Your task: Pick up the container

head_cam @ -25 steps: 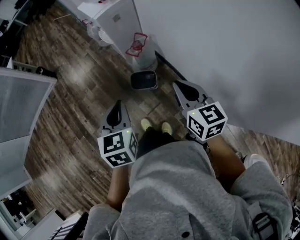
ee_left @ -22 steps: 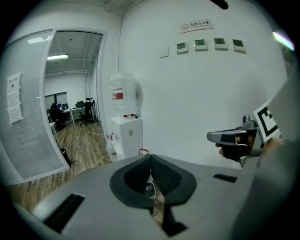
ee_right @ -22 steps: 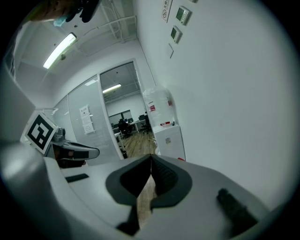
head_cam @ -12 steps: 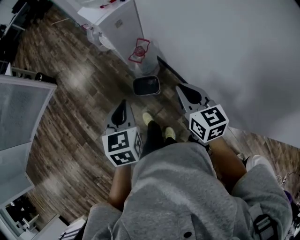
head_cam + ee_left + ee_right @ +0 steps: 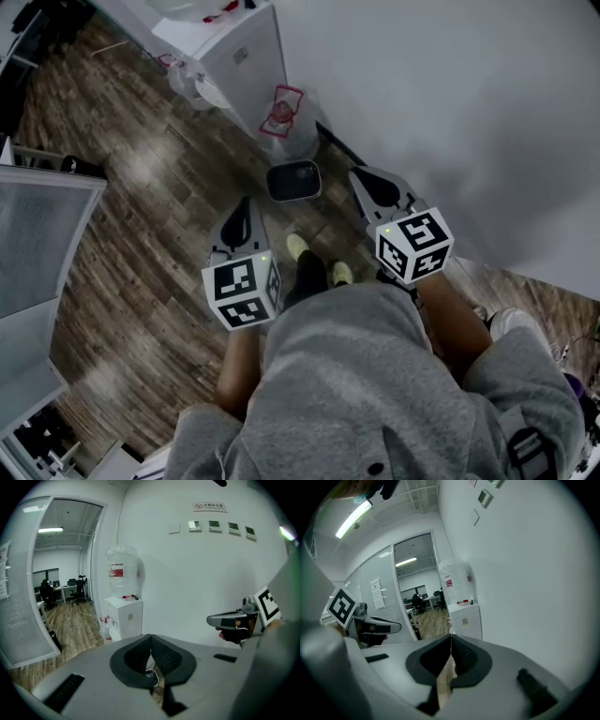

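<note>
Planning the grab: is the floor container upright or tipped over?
Upright: the container stands on the wood floor, its rimmed top facing up.

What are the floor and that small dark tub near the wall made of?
The floor looks like wood or wood-look laminate: brown grained planks with a soft sheen. The tub seems to be dark plastic with a paler, rounded rim, though the dim picture leaves that open.

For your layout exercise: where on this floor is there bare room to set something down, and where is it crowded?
Bare wood floor lies between the glass partition and the left tool. Crowded along the wall: container, plastic bag, white cabinet.
</note>
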Demonstrator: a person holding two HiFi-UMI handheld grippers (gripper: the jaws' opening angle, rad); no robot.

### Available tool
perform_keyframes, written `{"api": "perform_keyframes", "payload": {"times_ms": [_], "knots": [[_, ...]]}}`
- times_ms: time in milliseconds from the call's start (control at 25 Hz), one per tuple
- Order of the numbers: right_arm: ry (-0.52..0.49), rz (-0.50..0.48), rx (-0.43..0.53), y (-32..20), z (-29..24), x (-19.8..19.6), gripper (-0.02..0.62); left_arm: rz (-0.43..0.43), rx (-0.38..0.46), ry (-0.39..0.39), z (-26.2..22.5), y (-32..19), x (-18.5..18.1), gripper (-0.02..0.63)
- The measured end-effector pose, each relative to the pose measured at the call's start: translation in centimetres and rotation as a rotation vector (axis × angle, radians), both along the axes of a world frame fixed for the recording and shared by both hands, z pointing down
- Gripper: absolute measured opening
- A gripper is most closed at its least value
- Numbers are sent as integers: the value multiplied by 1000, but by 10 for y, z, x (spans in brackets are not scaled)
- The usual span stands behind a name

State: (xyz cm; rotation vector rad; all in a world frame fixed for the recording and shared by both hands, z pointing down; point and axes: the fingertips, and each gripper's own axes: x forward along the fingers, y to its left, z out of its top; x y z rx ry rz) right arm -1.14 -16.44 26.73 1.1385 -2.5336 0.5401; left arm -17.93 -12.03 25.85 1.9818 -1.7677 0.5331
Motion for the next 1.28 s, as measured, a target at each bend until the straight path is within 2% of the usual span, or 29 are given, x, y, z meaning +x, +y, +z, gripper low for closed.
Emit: {"api": "perform_keyframes", "payload": {"times_ms": [520,840,920,1120,1200,1280], "knots": [[125,-14,2,-39,19,-41,25,32,-37,61,29,-39,-44,14],[195,-94,45,-63,19,-42,25,27,-49,64,36,-55,-47,14],[189,-168,59,-64,20,-45,25,11,-50,62,38,-58,-45,14],[144,-525,55,-49,32,-52,25,-35,-79,52,51,-58,-25,14],[132,-608,30,-52,41,-40,25,-57,-96,48,58,-58,-12,14],[115,-645,-10,-60,57,-21,25,-80,-110,38,68,-58,1,14]]}}
